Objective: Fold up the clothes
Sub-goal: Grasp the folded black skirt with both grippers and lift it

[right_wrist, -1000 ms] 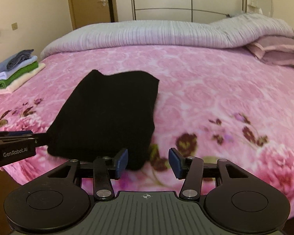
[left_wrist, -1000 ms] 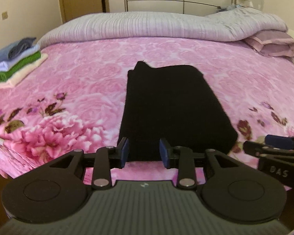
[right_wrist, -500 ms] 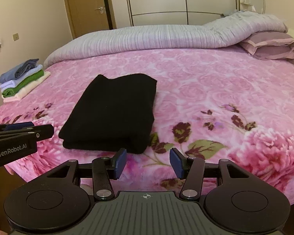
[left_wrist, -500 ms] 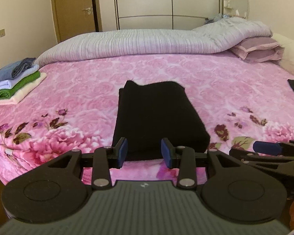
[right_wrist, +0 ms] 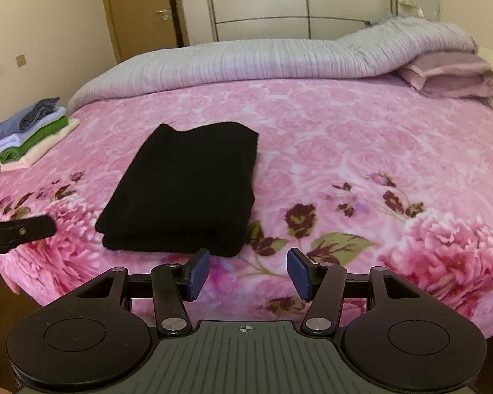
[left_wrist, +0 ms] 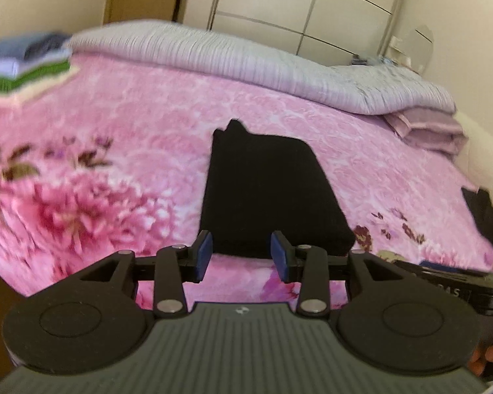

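Note:
A black garment point(right_wrist: 187, 187) lies folded into a flat rectangle on the pink flowered bedspread point(right_wrist: 345, 151); it also shows in the left wrist view point(left_wrist: 266, 193). My left gripper point(left_wrist: 241, 255) is open and empty, just short of the garment's near edge. My right gripper point(right_wrist: 248, 274) is open and empty, to the right of the garment's near corner. The left gripper's tip point(right_wrist: 19, 229) shows at the left edge of the right wrist view. The right gripper point(left_wrist: 457, 282) shows at the right of the left wrist view.
A stack of folded clothes point(right_wrist: 33, 134) sits at the bed's far left corner. A grey rolled duvet point(right_wrist: 279, 62) and mauve pillows point(right_wrist: 450, 75) lie along the head. Another dark garment point(left_wrist: 486, 216) lies at the bed's right edge. A door and wardrobes stand behind.
Both grippers have drawn back from the folded garment, which lies still. The left wrist view has swung and tilted; its image is blurred.

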Available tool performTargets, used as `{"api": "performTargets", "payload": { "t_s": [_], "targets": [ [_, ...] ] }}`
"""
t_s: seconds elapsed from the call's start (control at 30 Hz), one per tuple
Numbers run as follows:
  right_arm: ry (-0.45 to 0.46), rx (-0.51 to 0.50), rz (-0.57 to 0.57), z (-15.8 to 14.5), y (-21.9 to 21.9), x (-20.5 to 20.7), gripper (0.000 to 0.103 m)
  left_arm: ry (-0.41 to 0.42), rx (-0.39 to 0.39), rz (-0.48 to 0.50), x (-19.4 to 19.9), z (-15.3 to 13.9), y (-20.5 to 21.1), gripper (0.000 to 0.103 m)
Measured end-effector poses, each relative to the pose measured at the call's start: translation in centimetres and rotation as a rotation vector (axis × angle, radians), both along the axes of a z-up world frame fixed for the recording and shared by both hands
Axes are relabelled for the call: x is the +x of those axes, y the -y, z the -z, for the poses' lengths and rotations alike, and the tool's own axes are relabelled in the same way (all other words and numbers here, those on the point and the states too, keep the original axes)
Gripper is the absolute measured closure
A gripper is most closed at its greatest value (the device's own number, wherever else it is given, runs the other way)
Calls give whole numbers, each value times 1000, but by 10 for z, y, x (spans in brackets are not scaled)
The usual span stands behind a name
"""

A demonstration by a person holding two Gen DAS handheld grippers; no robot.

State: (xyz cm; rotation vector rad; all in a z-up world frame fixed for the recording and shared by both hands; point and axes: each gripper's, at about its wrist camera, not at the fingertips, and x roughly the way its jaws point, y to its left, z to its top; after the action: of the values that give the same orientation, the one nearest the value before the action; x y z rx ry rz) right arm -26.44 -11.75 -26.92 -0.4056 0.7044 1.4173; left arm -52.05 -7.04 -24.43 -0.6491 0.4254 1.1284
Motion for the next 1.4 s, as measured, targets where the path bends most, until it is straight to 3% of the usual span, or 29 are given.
{"api": "performTargets", "payload": {
  "t_s": [0.27, 0.43, 0.57, 0.73, 0.93, 1.13, 1.4],
  "targets": [
    [-48, -91, 71, 33, -31, 35, 46, 237, -160, -18, -36, 36, -53, 60],
    [-211, -96, 95, 49, -50, 67, 44, 414, -278, -49, -54, 62, -97, 57],
    [-382, -67, 87, 55, -70, 92, 31, 478, -309, -43, -52, 76, -131, 53],
    [-507, -52, 49, 64, -98, 102, 27, 568, -355, -45, -45, 92, -162, 53],
    [-636, -40, 47, 81, -124, 108, 25, 579, -371, -40, -36, 106, -181, 53],
    [-904, -72, 98, 103, -145, 130, 25, 578, -424, -28, -31, 124, -193, 52],
    [-881, -118, 49, 102, -161, 125, 25, 581, -446, -16, -28, 130, -202, 52]
  ]
}}
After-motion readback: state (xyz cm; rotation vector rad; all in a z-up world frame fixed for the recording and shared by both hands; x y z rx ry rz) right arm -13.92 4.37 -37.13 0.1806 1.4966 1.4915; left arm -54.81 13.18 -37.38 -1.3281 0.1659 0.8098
